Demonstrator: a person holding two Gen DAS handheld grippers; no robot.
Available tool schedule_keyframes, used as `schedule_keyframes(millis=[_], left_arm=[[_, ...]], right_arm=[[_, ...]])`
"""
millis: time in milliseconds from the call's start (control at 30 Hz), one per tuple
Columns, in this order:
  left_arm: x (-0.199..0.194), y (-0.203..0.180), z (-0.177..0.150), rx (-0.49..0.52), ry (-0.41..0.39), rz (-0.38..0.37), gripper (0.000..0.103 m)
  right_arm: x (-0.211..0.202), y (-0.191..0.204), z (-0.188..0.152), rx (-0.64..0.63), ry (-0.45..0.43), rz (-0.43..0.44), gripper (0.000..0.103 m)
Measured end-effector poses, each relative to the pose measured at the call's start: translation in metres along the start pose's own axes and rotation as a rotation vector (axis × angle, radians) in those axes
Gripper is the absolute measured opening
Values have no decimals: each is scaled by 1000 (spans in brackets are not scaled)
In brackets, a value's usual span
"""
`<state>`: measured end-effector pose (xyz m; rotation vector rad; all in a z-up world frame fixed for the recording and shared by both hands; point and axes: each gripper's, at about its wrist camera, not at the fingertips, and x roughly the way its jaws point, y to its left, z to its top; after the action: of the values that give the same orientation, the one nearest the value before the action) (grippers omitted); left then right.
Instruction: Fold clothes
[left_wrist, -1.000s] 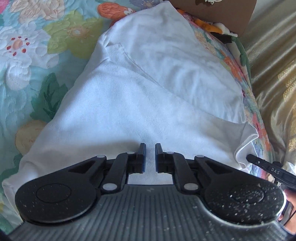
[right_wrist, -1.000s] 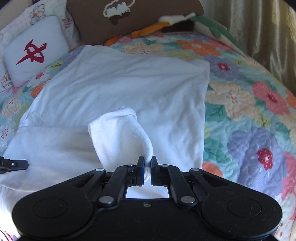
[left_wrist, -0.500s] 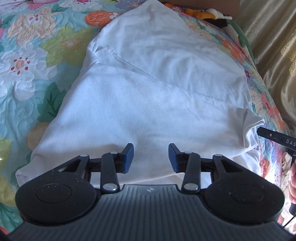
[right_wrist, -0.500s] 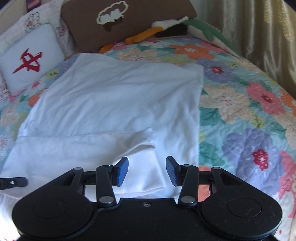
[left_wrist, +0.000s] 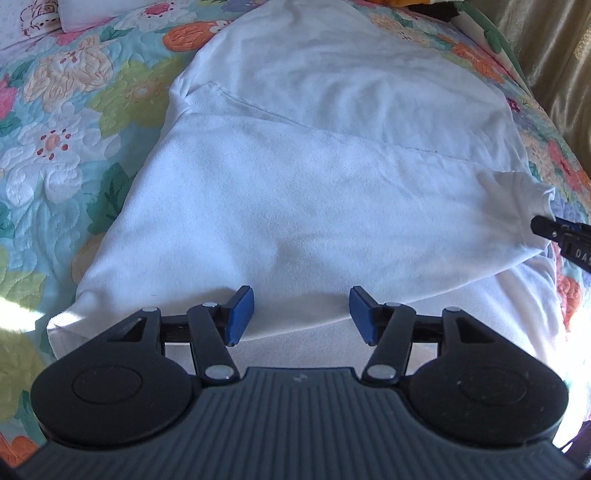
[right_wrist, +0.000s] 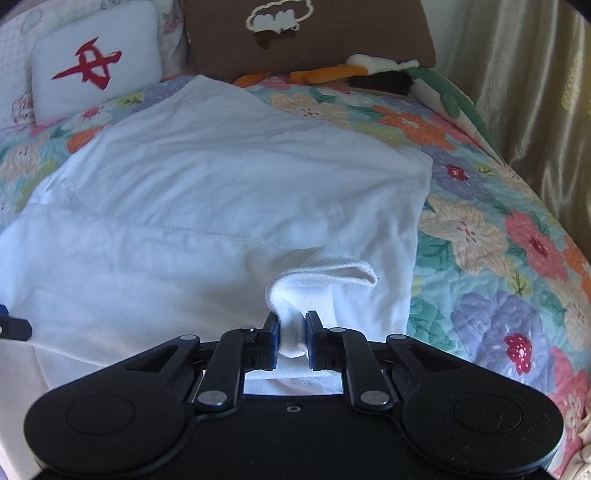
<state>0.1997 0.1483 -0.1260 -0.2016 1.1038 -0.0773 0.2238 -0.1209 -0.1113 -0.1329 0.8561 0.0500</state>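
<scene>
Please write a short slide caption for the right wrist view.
Right gripper pinching a fold of the white garment on a floral quilt.

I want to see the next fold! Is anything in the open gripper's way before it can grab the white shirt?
Nothing visible is. The left gripper hangs open right over the white cotton shirt with only bare cloth beneath its jaws, which have just been opening. The right gripper already pinches the shirt's folded corner.

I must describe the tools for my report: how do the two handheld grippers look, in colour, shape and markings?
The left gripper is black, with round speckled side discs, silver pivot rivets, a ribbed dark-grey body and blue finger pads. The right gripper has the same black linkage and discs, but a smooth black body; white letters "DAS" mark its finger.
</scene>
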Motion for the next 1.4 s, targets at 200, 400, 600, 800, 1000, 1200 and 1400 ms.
schedule_keyframes(millis=[200, 400, 600, 800, 1000, 1200, 1400], left_arm=[[1, -2, 0, 0, 6, 4, 60], [1, -6, 0, 19, 12, 17, 64], [2, -8, 0, 16, 19, 24, 67], [9, -1, 3, -51, -8, 12, 51], [-11, 31, 11, -128, -111, 77, 0], [-24, 66, -6, -247, -55, -19, 18], [-29, 71, -15, -252, -68, 2, 31]], right_arm=[[-12, -23, 0, 44, -20, -39, 15], [-6, -44, -17, 104, 27, -67, 14], [-7, -51, -25, 162, 43, -20, 16], [-22, -29, -20, 67, -29, 62, 34], [-26, 31, -37, -161, -44, 154, 56], [-38, 99, -54, -454, -78, 249, 57], [-40, 166, -56, -765, -134, 329, 58]])
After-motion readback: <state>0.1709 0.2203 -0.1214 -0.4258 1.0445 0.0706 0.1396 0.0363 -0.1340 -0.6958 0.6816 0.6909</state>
